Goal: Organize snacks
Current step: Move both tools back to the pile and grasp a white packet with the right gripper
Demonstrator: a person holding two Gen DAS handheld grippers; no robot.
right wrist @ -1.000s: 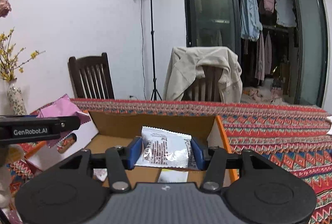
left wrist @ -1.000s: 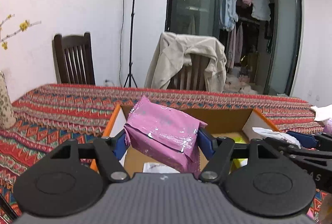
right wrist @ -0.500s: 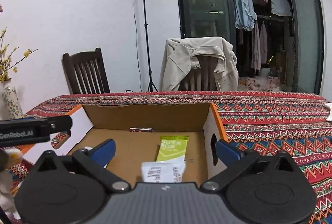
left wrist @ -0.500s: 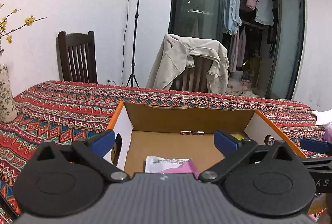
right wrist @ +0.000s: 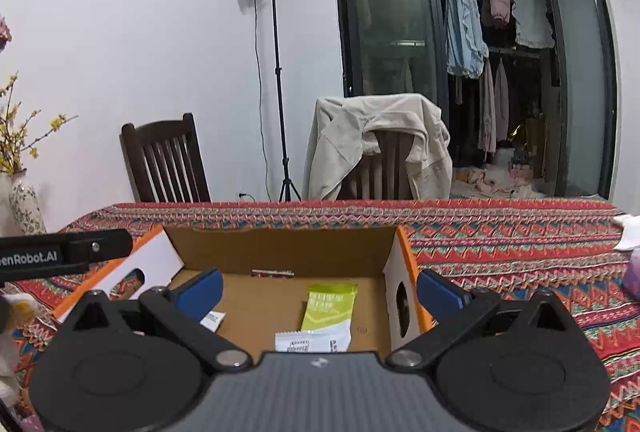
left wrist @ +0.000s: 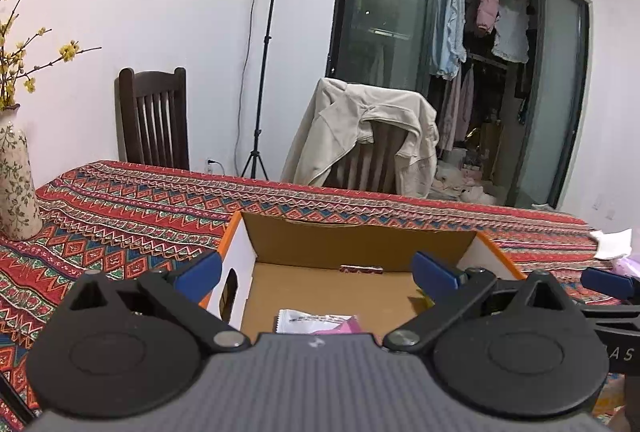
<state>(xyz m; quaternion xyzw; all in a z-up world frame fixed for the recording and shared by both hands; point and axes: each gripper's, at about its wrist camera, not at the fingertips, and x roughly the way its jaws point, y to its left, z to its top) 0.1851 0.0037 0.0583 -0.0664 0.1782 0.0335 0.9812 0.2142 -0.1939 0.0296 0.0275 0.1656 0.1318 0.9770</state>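
Snacks lie loose on the box (right wrist: 280, 250) floor: a green pack (right wrist: 326, 306), a white pack (right wrist: 312, 342) and a pink one (left wrist: 346, 326) at my near edge. I see both the left hand-held gripper (left wrist: 316, 274) and the right hand-held gripper (right wrist: 320, 290) spread wide and empty above the open top, clear of the box walls, with bare bench (right wrist: 500, 252) to the right for pulling away
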